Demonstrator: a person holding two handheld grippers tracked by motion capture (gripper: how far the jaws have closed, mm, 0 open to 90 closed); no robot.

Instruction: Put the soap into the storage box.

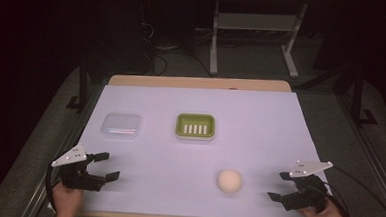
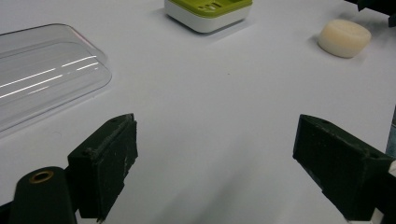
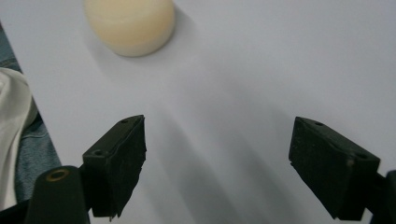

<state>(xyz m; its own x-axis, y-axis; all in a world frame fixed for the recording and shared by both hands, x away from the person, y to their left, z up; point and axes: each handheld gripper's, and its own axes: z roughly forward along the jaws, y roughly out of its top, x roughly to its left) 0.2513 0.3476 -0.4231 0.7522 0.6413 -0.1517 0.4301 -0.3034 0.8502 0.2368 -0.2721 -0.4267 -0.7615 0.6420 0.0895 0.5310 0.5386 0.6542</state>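
Observation:
A round cream soap bar [image 1: 229, 181] lies on the white sheet near the front, right of centre; it also appears in the left gripper view [image 2: 344, 38] and the right gripper view [image 3: 130, 24]. A green soap dish [image 1: 195, 126] with a slotted insert sits mid-table, and its corner is in the left gripper view [image 2: 208, 12]. A clear plastic lid [image 1: 121, 125] lies to its left, large in the left gripper view [image 2: 42, 72]. My left gripper [image 1: 104, 166] is open at the front left, empty. My right gripper [image 1: 280, 186] is open at the front right, just right of the soap.
The white sheet [image 1: 260, 127] covers a wooden table whose far edge [image 1: 197, 82] shows bare. Dark floor, cables and a white desk frame [image 1: 255, 36] lie beyond. Blue and white cloth [image 3: 18, 140] of the person shows past the table's front edge.

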